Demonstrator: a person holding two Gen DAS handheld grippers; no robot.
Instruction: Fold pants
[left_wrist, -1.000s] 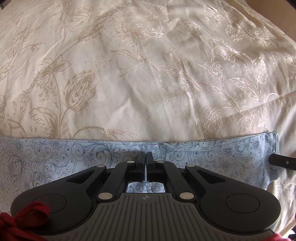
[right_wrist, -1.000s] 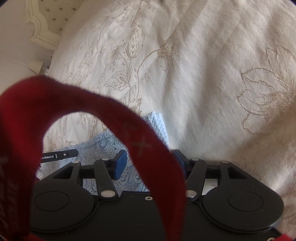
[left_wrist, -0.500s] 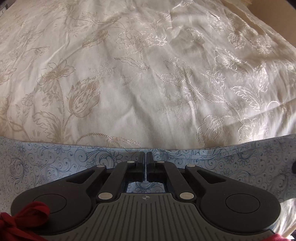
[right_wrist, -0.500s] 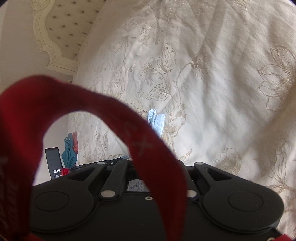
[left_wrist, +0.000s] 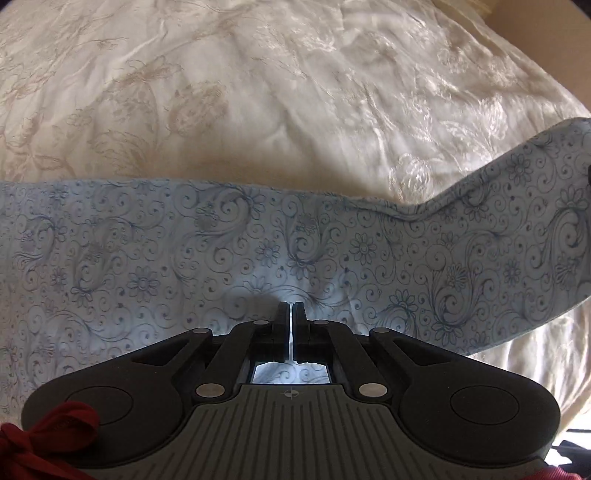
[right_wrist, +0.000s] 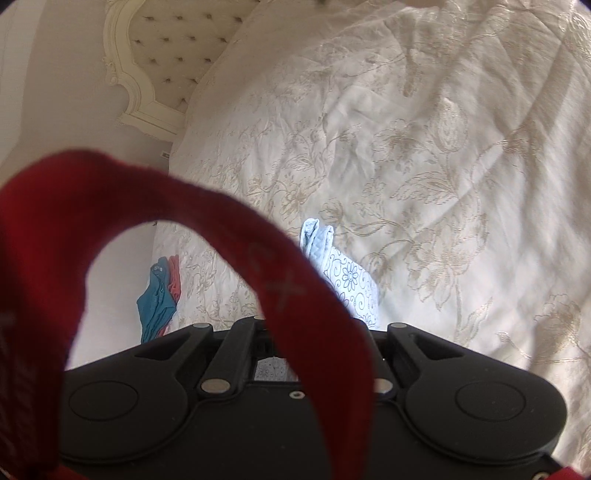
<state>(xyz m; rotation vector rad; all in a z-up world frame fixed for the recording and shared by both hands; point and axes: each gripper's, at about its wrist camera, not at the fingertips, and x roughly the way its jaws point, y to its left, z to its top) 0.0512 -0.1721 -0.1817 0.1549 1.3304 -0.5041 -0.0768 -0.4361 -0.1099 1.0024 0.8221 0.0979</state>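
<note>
The left gripper (left_wrist: 290, 308) sits low and level, pointing across the bed (left_wrist: 280, 92), its two fingers pinched together on the light blue pants (left_wrist: 258, 251). A thin bright sliver of cloth shows between the finger pads, so it is clamped on the fabric. From this camera the pants run as a long band from left to right, straight across the direction the gripper faces. The far edge lies flat on the left and middle, then bends upward at the right end, where the cloth lifts off the cream flowered bedspread.

The right gripper (right_wrist: 295, 332) is angled higher, looking up the length of the bed toward a padded headboard (right_wrist: 170, 48). A red strap (right_wrist: 207, 229) loops in front of the lens and hides the fingertips. The linkage arms are drawn in close and patterned cloth shows in the small window behind them, so it appears clamped on the pants too. A bunched end of the pants (right_wrist: 343, 273) rises just past the strap, its pale folded edge pointing away up the bed.

Only the left camera shows the pants as a long stretch. Only the right camera shows the headboard, the wall, and some teal and red clothes (right_wrist: 159, 295) hanging off the far side of the bed. A bit of red strap (left_wrist: 48, 439) also shows in the left camera's lower corner.
</note>
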